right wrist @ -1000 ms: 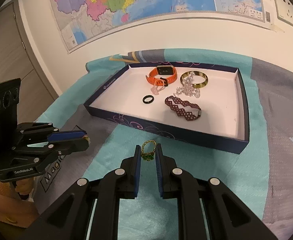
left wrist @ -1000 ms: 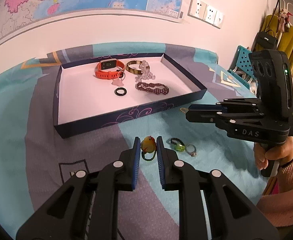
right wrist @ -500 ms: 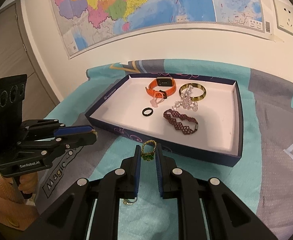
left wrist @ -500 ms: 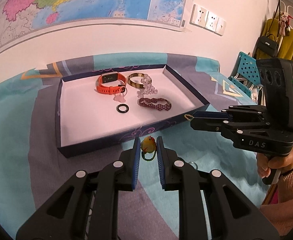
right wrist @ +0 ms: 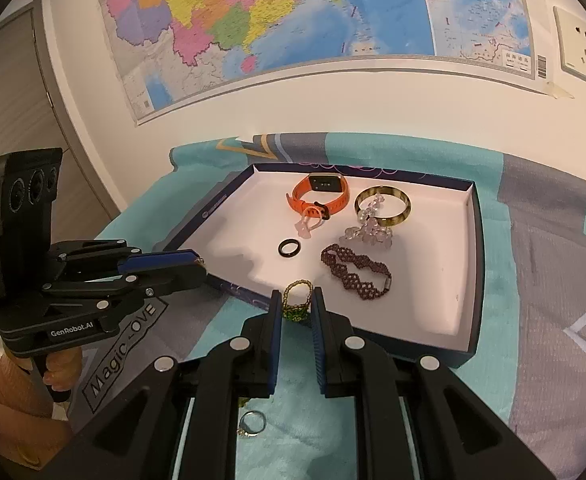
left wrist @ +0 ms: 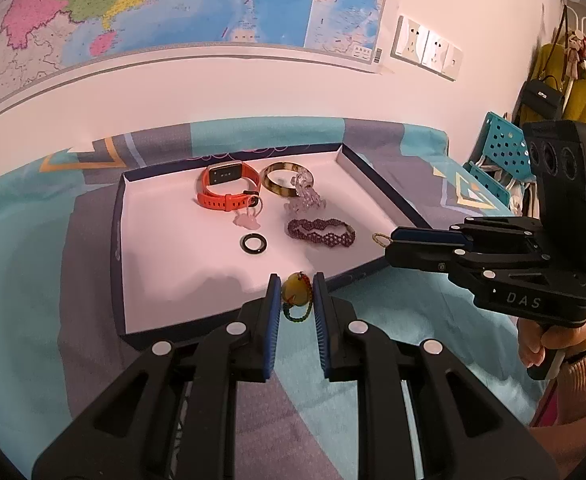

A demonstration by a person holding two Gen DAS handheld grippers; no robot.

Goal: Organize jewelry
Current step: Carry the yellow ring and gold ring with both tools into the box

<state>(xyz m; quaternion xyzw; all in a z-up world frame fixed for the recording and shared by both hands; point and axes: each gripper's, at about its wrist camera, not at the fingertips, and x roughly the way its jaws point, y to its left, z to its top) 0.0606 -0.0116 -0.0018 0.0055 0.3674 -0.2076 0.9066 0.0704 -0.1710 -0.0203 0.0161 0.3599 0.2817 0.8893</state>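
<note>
Teal patterned bedspread under a wall map is holding the navy tray. Both grippers are now hovering nearer its front wall than a second ago, so drop-off looks close. Left gripper is pinching an amber bead pendant; right gripper is gripping a green beaded ring, both at tray's 6 o'clock.

Both hand-held grippers have carried their pieces up to the tray's near edge.
</note>
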